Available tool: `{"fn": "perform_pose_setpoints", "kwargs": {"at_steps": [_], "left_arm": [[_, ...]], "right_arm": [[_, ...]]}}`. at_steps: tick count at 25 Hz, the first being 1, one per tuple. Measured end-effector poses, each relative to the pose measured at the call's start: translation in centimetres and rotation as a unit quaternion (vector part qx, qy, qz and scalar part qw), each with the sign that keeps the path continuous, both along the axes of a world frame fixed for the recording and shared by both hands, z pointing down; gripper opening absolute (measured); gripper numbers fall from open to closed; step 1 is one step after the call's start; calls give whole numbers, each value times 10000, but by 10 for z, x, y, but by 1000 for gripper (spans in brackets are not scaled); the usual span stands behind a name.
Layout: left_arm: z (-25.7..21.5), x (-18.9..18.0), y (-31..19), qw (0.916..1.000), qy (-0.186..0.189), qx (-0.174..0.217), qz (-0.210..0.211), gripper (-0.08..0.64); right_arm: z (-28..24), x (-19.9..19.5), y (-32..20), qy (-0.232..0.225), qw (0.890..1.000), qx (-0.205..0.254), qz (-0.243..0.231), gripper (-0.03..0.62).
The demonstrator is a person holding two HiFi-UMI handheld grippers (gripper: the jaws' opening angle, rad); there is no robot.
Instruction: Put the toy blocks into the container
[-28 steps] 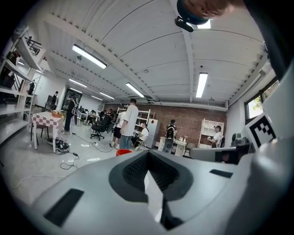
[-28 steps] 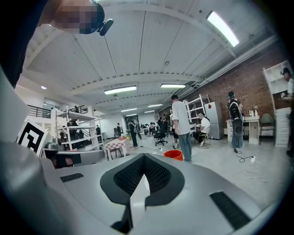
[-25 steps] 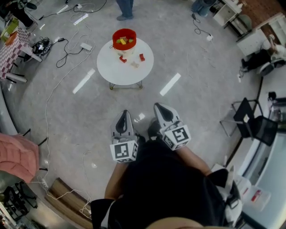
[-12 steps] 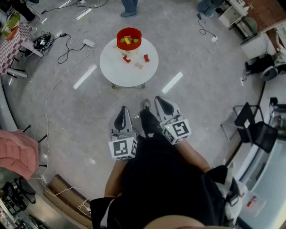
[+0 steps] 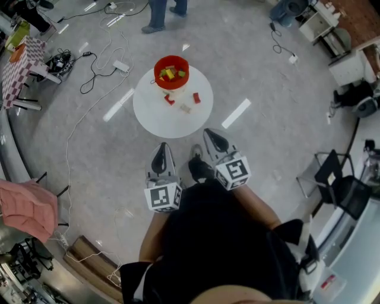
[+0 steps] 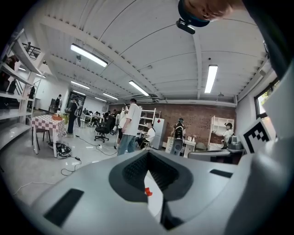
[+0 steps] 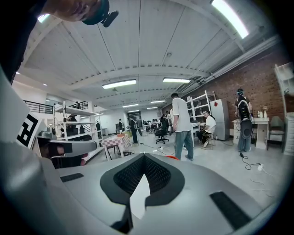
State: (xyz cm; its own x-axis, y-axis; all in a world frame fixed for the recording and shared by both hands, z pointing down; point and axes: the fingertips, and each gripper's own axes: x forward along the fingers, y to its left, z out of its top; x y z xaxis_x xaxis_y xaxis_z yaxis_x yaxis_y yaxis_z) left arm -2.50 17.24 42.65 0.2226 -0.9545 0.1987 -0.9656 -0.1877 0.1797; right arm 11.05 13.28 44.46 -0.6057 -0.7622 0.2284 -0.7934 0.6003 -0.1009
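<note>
- Blocks (image 5: pixel 186 108) lie on the round white worktop (image 5: pixel 151 113): two red ones and one pale one, close together.
- They sit just beside the red bucket (image 5: pixel 172 86), on the side nearer the tools.
- More blocks are inside the bucket: yellow, green and red ones.
- The bucket stands on the worktop, near its far edge.
- The left tool (image 5: pixel 162 148) is closed up tight and has nothing in it.
- The right tool (image 5: pixel 212 133) is closed up tight too, and it holds nothing.
- Both tools point at the worktop but are not over it. They hang above the floor (image 5: pixel 89 148), short of the near edge.
- The tools are side by side and apart, with a dark shoe (image 5: pixel 199 169) between them.
- In the left gripper view, a bit of the white worktop and one red block show in the little gap past the closed jaws.
- A person (image 5: pixel 157 12) in jeans stands on the far side of the worktop.
- Cables (image 5: pixel 98 71) run over the grey floor at the left.
- A checked table (image 5: pixel 21 62) stands far off to the left.
- A black chair (image 5: pixel 332 172) stands at the right.
</note>
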Motion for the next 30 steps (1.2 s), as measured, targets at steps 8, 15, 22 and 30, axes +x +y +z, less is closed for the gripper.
{"fn": "perform_pose_setpoints", "kwargs": {"at_steps": [8, 15, 22, 30], "left_arm": [[-1, 25, -81, 9997, -74, -16, -235, -6], [3, 30, -109, 9983, -125, -99, -563, -6], [20, 31, -134, 9980, -147, -212, -571, -6], [25, 21, -162, 9985, -127, -175, -503, -6]], "right_arm": [[32, 10, -68, 249, 9969, -504, -545, -3], [72, 16, -104, 552, 9908, -827, -916, -3], [116, 13, -134, 658, 9884, -1005, -930, -3], [176, -2, -154, 1056, 9777, -1470, -1068, -3]]}}
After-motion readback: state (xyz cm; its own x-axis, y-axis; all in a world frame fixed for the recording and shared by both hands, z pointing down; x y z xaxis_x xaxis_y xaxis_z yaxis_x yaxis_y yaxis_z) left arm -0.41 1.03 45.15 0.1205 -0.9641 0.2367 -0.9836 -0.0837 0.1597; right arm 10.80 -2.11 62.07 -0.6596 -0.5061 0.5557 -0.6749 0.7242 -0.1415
